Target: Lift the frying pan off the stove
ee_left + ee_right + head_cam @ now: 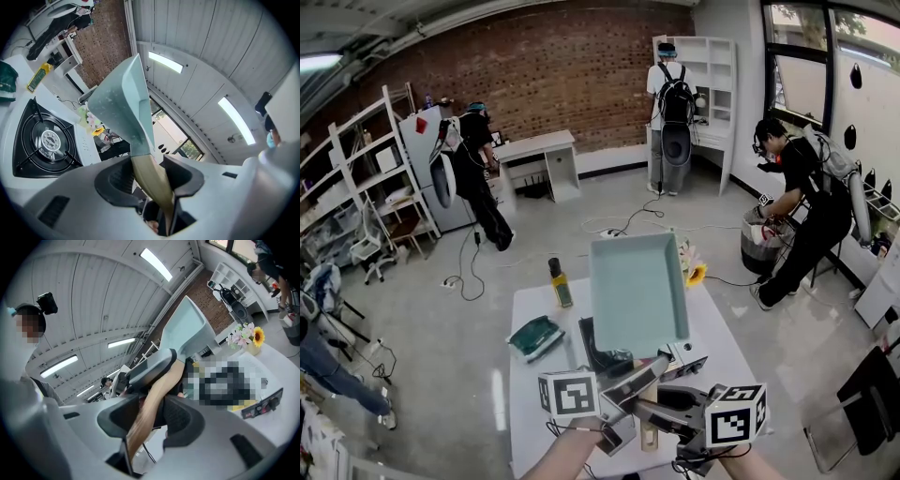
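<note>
A square pale-teal frying pan (637,292) hangs tilted in the air above the black gas stove (598,353) on the white table (530,412). Its wooden handle (152,180) runs down between the jaws of both grippers. My left gripper (649,375) reaches in from the left and is shut on the handle nearer the pan (123,96). My right gripper (649,405) comes from the right and is shut on the handle (152,397) just behind it. In the left gripper view the burner (44,140) lies bare below the pan. In the right gripper view the pan (187,329) rises past the left gripper's grey jaw.
On the table stand a yellow bottle (560,281), a green packet (534,337) and a sunflower vase (694,272). Beyond the table, cables lie on the floor. Three people work by the desk, the white shelves and the window.
</note>
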Motion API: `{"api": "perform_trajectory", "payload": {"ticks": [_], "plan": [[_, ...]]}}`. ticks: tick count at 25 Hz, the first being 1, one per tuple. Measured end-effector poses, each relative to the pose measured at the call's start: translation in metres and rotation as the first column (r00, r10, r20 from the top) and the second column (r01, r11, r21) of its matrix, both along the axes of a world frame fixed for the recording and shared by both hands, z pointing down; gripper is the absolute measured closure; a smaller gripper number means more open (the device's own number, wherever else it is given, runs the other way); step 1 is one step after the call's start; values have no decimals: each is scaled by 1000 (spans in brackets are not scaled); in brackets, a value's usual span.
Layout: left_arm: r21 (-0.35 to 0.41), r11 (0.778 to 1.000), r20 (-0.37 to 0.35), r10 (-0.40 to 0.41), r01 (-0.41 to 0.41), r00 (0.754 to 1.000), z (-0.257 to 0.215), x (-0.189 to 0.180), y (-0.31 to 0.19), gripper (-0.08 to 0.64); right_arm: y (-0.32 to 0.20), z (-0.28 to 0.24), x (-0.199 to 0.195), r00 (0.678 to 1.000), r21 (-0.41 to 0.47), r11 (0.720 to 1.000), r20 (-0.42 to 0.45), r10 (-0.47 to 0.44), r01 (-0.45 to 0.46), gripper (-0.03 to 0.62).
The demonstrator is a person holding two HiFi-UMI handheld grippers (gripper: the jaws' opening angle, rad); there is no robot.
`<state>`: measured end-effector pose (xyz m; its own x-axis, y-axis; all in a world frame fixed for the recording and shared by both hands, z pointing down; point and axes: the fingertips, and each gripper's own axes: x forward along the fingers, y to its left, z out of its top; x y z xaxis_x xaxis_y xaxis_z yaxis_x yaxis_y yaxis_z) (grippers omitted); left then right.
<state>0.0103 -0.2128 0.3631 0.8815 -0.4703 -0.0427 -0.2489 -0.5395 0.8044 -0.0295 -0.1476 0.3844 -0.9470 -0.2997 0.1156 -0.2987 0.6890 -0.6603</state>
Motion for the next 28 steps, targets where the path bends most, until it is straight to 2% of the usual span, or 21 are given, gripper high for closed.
{"api": "perform_trajectory", "payload": {"ticks": [28], "plan": [[20, 1000, -2, -5, 5, 1000, -9, -7, 0, 385, 0, -7, -7, 1000, 1, 1000, 13, 5, -5, 439]]}}
